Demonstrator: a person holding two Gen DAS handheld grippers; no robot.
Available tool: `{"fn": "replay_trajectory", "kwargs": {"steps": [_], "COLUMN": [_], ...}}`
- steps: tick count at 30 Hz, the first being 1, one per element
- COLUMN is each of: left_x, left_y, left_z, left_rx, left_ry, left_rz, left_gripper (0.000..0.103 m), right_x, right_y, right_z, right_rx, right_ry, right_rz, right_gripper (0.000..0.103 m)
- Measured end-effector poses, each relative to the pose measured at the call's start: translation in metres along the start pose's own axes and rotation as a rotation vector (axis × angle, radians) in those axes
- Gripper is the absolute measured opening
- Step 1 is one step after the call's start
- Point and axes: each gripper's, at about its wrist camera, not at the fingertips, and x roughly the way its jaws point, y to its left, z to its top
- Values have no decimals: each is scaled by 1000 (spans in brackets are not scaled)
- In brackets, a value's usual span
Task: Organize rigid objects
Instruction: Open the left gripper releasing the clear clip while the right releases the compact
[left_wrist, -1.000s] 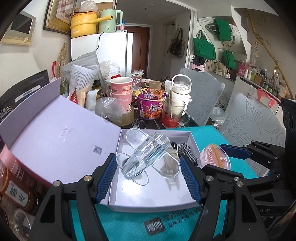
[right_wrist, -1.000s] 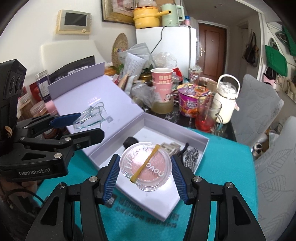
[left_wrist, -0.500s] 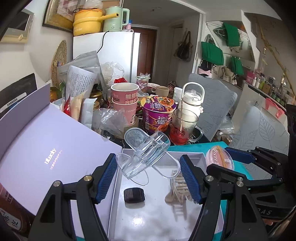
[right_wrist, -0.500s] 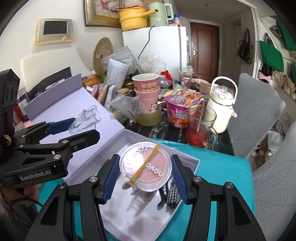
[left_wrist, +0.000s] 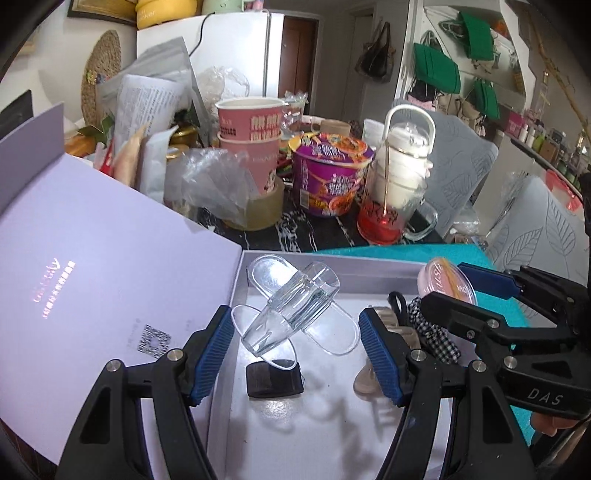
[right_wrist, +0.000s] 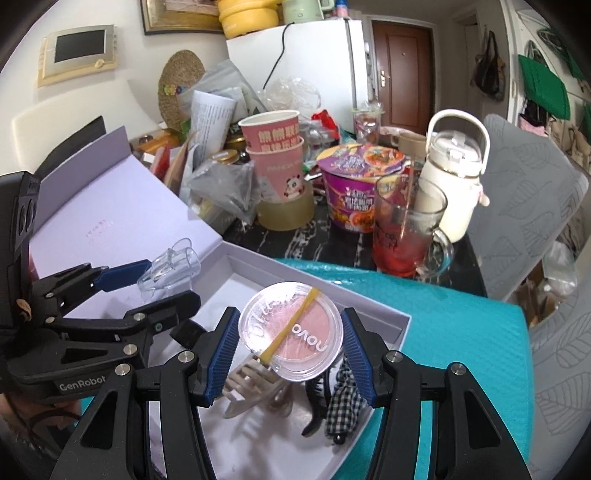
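My left gripper (left_wrist: 295, 345) is shut on a clear plastic hair clip (left_wrist: 291, 306), held crosswise between its blue pads just above the open lavender box (left_wrist: 332, 258). In the right wrist view the left gripper (right_wrist: 159, 291) and its clear hair clip (right_wrist: 170, 267) hang over the box's left side. My right gripper (right_wrist: 291, 341) is shut on a round pink compact (right_wrist: 291, 332) with a yellow rubber band across it, above the box (right_wrist: 369, 306). In the box lie a small black piece (left_wrist: 273, 380), a beige claw clip (right_wrist: 251, 384) and a black-and-white checked clip (right_wrist: 343, 406).
The box's lid (left_wrist: 92, 277) lies open to the left. The box sits on a teal mat (right_wrist: 461, 332). Behind it crowd stacked pink cups (left_wrist: 251, 140), a tape roll (left_wrist: 258, 214), a purple noodle bowl (left_wrist: 328, 173), a glass mug of red liquid (left_wrist: 388, 206) and a white bottle (right_wrist: 454, 177).
Both grippers have moved forward and down with their loads, and now hang low over the inside of the box. The grips are unchanged.
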Motion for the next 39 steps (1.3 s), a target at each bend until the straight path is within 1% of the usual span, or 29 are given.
{"fn": "replay_trajectory", "kwargs": {"steps": [3,8,12,15,19,21,26,30,32,39], "left_x": [7,18,23,26,34,37,41,40,40,27], "left_y": [0,3,5,6,5,2,0,1,2,2], "left_z": [-4,-6,-8,-10,-12,-12,-12,-12,-11,-7], "left_rx": [5,9,11,9,9,20,23,12,7,8], "left_ry": [24,50,72,90,126,139,164,171,172,146], "left_rz": [-2,21,19,8,-3,15,16,6,14,17], "left_gripper": [69,69,69,69,69,69,69,70,70,70], "right_x": [10,24,33,40,42,41,42,41,39,30], "right_y": [-2,-4,-3,-7,-8,-8,-9,-9,-9,-8], "right_z": [-2,-6,-11,-13,-14,-14,-13,-13,-13,-11], "right_rx": [4,9,8,28,29,33,46,47,45,37], "right_ry": [20,59,91,121,136,140,155,163,157,137], "right_rz": [2,6,12,35,45,47,48,34,29,15], "right_gripper": [55,55,55,55,55,55,57,58,59,60]}}
